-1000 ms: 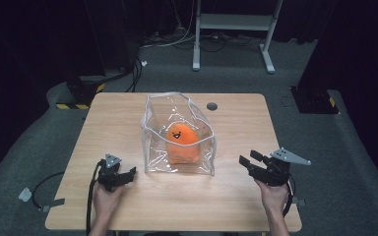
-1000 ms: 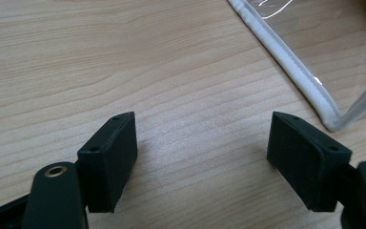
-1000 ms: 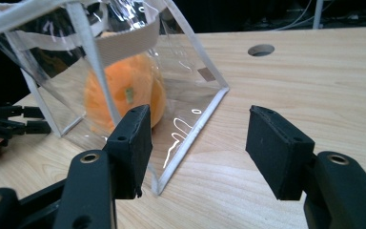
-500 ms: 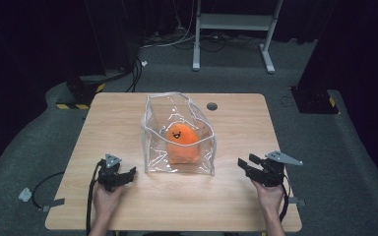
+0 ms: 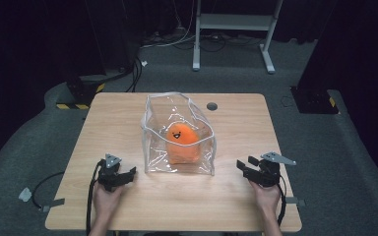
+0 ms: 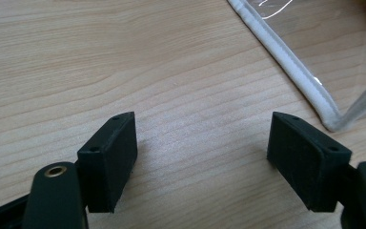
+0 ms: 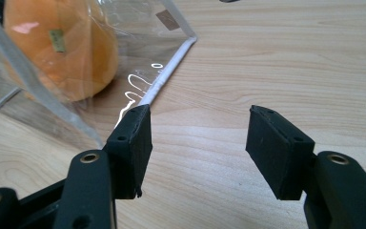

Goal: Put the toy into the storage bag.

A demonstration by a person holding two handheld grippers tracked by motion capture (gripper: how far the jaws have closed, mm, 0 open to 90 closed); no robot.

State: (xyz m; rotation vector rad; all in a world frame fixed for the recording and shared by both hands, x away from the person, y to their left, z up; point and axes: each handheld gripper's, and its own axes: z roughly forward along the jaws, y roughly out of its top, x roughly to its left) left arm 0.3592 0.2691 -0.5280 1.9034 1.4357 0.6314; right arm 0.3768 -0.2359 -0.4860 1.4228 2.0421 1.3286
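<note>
A clear plastic bag (image 5: 179, 132) with white-trimmed edges stands in the middle of the wooden table (image 5: 118, 118). Inside it sits an orange plush toy (image 5: 183, 142) with a black face mark; the right gripper view shows the toy (image 7: 52, 47) through the plastic. My left gripper (image 5: 124, 175) rests low on the table to the left of the bag, open and empty; its view (image 6: 202, 152) shows the bag's white seam (image 6: 290, 67) just ahead to the right. My right gripper (image 5: 243, 166) hovers low to the right of the bag, open with nothing between its jaws (image 7: 198, 148).
A small dark round hole (image 5: 212, 106) lies in the tabletop behind the bag. Grey carpet surrounds the table, with cables and a white metal stand (image 5: 231, 29) at the back. Bare wood lies on both sides of the bag.
My right gripper has sunk toward the tabletop and come slightly nearer the front edge. The left gripper, the bag and the toy have stayed put.
</note>
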